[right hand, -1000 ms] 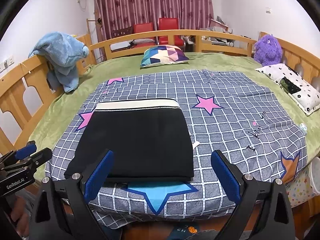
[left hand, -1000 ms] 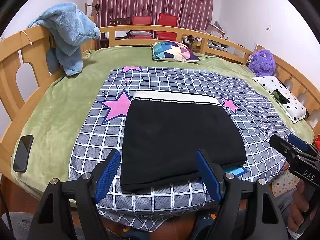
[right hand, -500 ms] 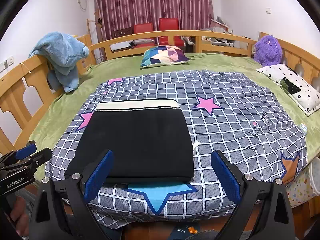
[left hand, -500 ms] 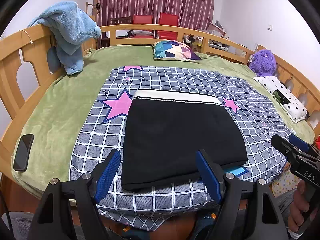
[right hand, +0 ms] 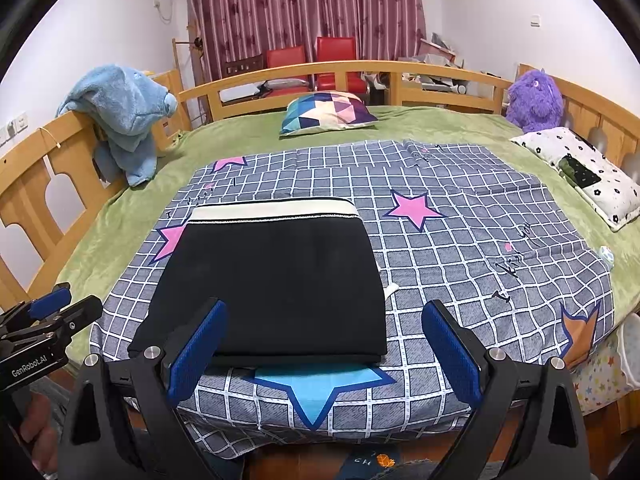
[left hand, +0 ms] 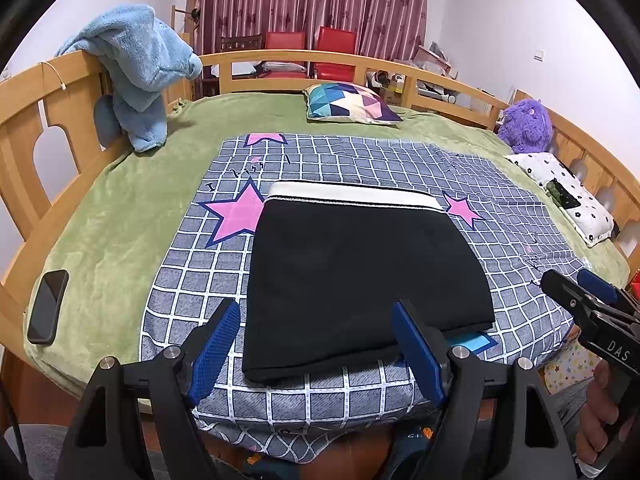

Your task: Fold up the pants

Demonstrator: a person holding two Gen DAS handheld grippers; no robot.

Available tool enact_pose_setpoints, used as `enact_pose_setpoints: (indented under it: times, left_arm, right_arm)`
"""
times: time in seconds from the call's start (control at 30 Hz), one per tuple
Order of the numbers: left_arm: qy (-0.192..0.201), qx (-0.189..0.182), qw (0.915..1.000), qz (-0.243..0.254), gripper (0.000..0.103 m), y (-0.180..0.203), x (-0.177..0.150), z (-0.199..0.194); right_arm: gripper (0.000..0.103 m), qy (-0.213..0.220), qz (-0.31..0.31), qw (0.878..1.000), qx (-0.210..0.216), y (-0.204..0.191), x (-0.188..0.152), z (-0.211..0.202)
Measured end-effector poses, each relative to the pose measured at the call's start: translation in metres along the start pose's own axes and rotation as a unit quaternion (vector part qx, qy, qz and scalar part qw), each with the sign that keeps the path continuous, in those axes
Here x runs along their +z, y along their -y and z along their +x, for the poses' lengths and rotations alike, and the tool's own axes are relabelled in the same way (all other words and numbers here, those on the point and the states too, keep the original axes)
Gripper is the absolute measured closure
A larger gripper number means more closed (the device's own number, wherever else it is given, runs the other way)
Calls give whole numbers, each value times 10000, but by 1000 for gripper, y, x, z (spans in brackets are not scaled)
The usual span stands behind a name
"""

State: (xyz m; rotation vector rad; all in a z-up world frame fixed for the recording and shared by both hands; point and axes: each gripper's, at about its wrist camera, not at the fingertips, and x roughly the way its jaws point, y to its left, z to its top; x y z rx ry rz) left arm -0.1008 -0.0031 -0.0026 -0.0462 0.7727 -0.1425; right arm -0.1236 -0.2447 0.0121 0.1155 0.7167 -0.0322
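My left gripper (left hand: 316, 344) hangs above the near edge of the checked quilt (left hand: 192, 280), its blue pads spread wide with nothing between them. My right gripper (right hand: 324, 344) does the same, jaws wide apart and empty, short of the quilt's near hem.

The black pants (left hand: 360, 280) lie folded into a flat, squarish packet on the quilt, the cream waistband (left hand: 352, 194) at the far edge and the fold toward me. A pink star (left hand: 236, 216) printed on the quilt sits just left of the waistband, partly tucked under the packet, and a blue star (right hand: 316, 388) peeks out from under the near edge.

Beyond the quilt, on the green blanket (left hand: 120, 208), a patchwork cushion (left hand: 352, 104) lies toward the far rail. A black phone (left hand: 48, 306) rests on the blanket left of the quilt. A blue plush toy (left hand: 136, 68) drapes over the wooden bed rail (left hand: 24, 120) to the far left of the quilt, and a purple plush toy (right hand: 534, 100) sits at its far right beside a white flowered pillow (right hand: 592, 176).
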Motion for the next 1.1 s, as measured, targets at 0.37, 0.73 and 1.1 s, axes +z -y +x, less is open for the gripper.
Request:
enact_pose_setpoints:
  times: [0.37, 0.73, 1.1]
  left_arm:
    - [11, -18, 10000, -3, 26, -1, 0, -1]
    - [28, -41, 10000, 1, 26, 0, 1, -2]
    - [101, -127, 9999, 45, 25, 5, 1, -7]
  right_arm:
    - [7, 3, 22, 10000, -9, 1, 0, 0]
    - [7, 22, 46, 10000, -16, -2, 0, -1]
    - [7, 35, 56, 10000, -8, -6, -1, -1]
